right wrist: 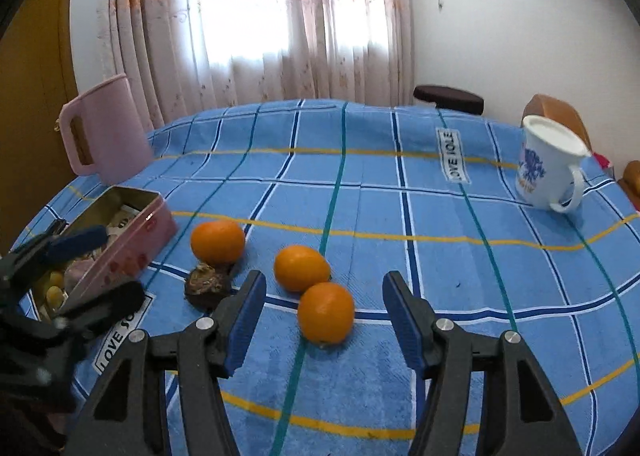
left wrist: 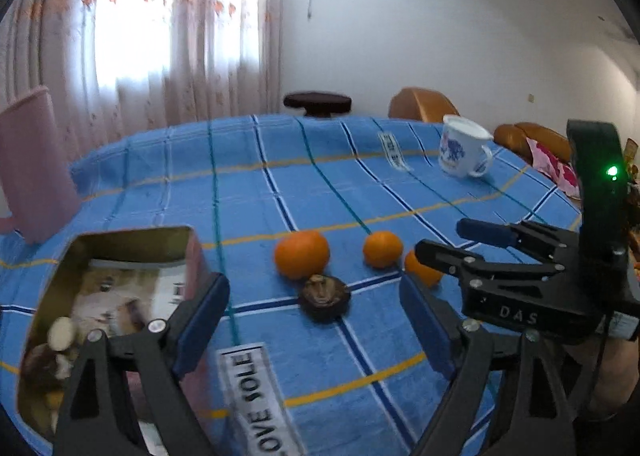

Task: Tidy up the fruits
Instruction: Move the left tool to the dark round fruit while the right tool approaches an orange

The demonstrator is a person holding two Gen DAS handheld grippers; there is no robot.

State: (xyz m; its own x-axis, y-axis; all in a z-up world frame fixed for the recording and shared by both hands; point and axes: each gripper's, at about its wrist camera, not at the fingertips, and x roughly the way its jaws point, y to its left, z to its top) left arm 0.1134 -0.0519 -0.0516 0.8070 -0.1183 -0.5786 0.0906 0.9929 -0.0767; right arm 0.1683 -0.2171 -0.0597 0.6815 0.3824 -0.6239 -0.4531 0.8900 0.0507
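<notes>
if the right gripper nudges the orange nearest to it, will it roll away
Probably yes: the nearest orange is round and lies loose on the flat cloth-covered table. The soft cloth may slow it. It looks firm enough for the open right gripper to squeeze.

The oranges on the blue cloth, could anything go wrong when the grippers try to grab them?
Maybe. The nearest orange is round and loose on the cloth, so the right hand-held gripper, now open, might nudge it and send it rolling. It also sits close to another orange, which could get bumped. The dark brown fruit lies right against the third orange, so grabbing one may shove the other.
</notes>
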